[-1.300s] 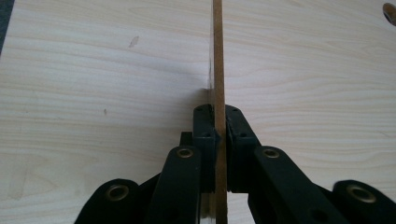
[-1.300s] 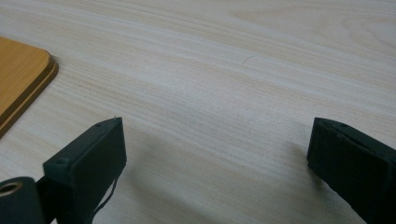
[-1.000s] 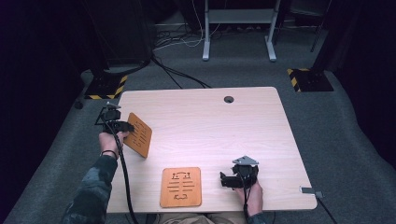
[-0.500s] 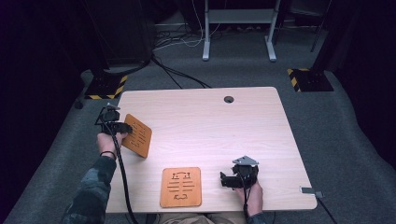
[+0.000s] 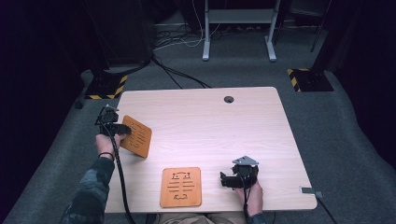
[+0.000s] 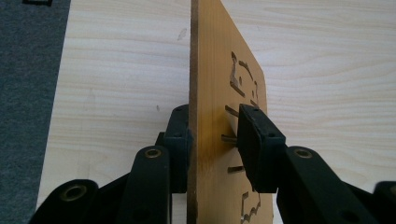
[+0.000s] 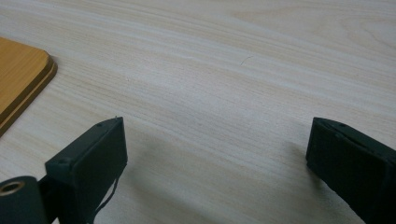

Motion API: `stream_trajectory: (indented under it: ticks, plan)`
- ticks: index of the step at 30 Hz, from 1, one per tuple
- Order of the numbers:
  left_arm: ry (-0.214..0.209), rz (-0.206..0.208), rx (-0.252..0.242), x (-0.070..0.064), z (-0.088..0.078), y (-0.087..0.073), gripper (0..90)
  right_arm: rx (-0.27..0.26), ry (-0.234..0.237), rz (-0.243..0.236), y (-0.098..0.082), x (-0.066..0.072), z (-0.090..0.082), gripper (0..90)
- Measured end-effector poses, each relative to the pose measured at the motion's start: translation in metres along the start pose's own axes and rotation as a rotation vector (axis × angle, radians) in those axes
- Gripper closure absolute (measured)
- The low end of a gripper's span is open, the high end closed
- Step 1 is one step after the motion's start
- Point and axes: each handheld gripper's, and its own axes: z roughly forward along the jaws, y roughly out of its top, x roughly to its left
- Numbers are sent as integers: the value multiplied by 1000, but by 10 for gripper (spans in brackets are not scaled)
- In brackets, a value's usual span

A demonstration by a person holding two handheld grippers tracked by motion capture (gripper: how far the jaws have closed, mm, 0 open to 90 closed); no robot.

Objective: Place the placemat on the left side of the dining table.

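With jaws just opening around the flat orange wooden cut-out board (image 6: 219, 116), left gripper (image 6: 212, 140) mid-release on desk (image 5: 210, 121); next: withdraw cleanly. Right gripper (image 7: 215, 158) wide, idle.

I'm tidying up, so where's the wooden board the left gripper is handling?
In the high view the wooden board stands tilted near the table's left edge, between the left gripper's jaws, which have just been opening.
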Motion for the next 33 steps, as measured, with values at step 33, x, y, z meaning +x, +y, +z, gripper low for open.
stream_trajectory:
  ticks: [33]
  plan:
    - [-80,-56,2,28,13,-5,615,-2,-2,6,0,0,0,46]
